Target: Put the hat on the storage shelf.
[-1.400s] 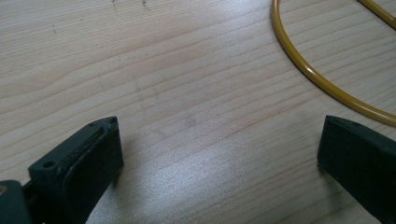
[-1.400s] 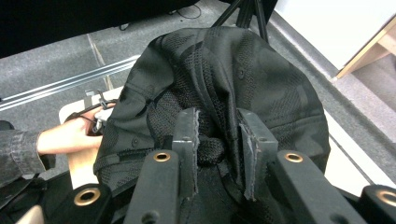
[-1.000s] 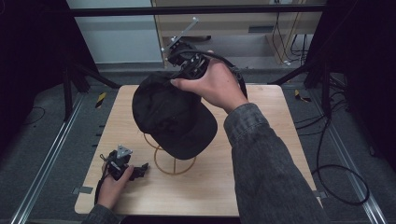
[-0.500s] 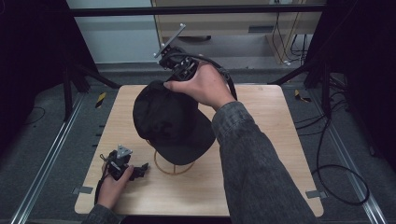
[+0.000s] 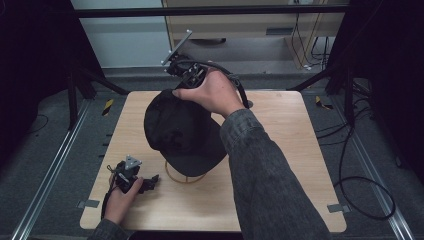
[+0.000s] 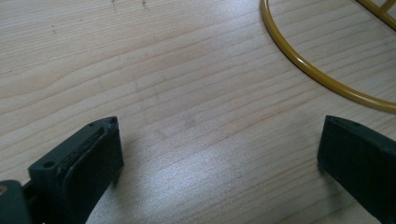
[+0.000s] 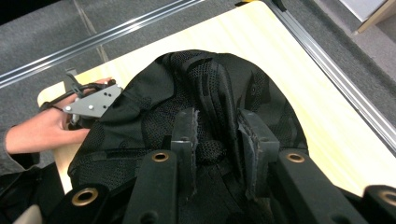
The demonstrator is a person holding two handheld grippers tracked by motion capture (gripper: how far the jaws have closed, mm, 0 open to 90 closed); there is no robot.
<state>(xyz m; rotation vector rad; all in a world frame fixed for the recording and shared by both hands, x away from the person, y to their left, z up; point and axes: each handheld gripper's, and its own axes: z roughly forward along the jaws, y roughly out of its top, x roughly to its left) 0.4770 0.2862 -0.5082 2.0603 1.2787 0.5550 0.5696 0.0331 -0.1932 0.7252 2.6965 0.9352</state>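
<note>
Black cap [image 5: 182,132]: raised over the yellow wire stand [image 5: 186,176] on the wooden table [image 5: 280,150], seemingly pinched at its rear by the right gripper [image 7: 219,135]; left gripper [image 6: 219,149], jaws spread, rests near the stand's ring.

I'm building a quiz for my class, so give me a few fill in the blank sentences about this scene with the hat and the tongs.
1. The right tongs are shut on the black ____.
2. The jaws of the left tongs are ____, with bare table between them.
3. The stand under the black cap is a wire ring coloured ____.
4. The left tongs rest on a table made of light ____.

Missing words: cap; open; yellow; wood
</note>
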